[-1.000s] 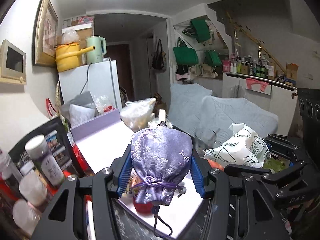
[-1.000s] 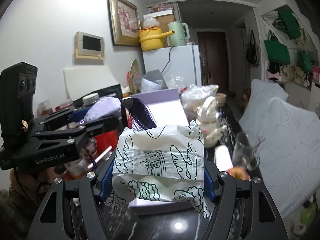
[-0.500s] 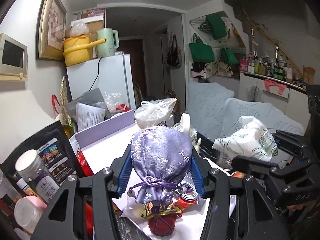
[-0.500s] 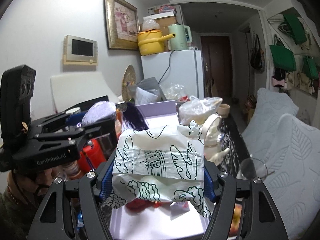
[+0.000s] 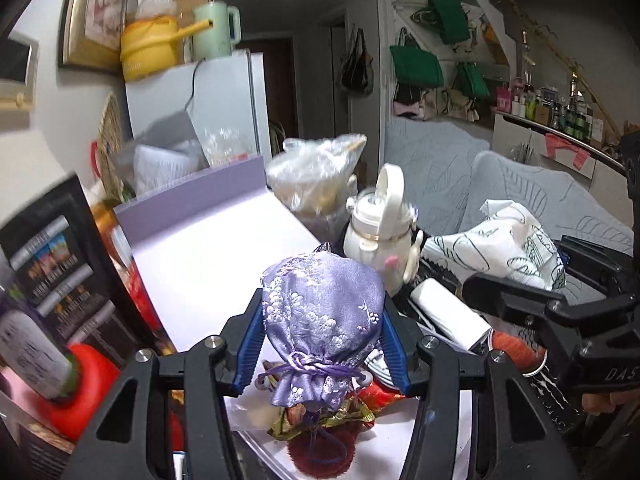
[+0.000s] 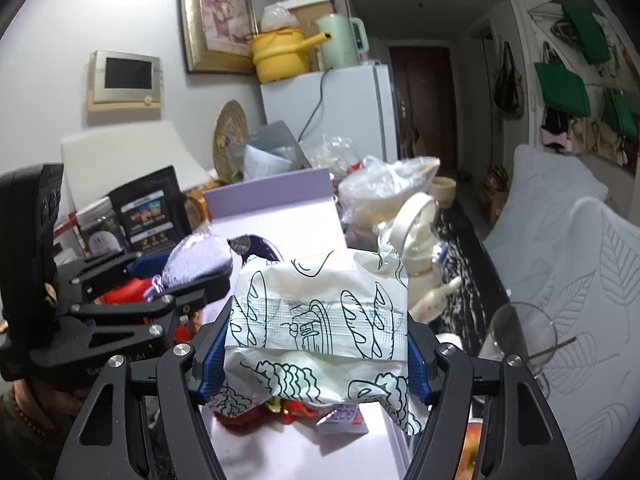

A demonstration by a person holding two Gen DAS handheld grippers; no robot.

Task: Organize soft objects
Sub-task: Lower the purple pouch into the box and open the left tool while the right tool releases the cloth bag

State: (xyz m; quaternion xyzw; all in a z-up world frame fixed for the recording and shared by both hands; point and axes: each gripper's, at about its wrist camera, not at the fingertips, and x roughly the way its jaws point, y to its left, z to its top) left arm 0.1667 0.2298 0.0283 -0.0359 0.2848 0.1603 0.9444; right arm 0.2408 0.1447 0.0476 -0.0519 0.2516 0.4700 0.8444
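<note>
Left claw, held level above a lavender box, is clamped on a purple pouch; right claw, alongside to its right, grips a white printed packet.

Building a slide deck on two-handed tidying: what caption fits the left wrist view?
Left gripper clamps a purple brocade pouch above a white tray, right gripper alongside holding a printed bag.
</note>
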